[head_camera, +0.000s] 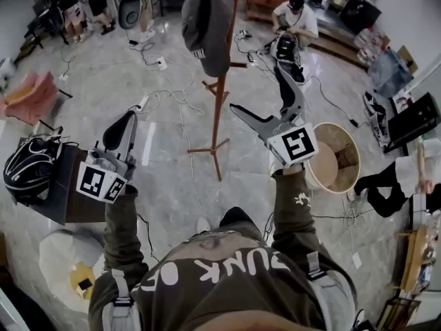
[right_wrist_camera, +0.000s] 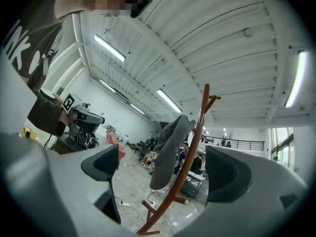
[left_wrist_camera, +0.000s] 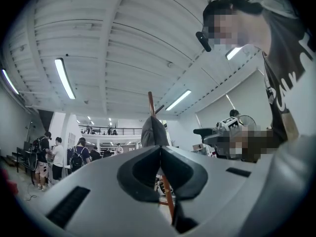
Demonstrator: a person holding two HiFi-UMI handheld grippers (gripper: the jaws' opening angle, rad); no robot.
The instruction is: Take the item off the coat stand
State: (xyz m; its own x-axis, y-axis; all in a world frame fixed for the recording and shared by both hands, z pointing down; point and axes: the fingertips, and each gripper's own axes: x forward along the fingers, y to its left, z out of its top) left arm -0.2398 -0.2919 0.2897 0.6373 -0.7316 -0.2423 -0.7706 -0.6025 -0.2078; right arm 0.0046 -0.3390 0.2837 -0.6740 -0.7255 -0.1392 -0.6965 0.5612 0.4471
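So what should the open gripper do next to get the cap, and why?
Probably ease the right gripper forward toward the grey cap. Its jaws stand wide apart with nothing held, and the cap hangs on the coat stand ahead of them, out of their grasp.

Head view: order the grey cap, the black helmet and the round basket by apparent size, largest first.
1. grey cap: largest, though it hangs nearer the camera, which may enlarge it.
2 and 3. black helmet and round basket: they look about alike, so I would not rank them.
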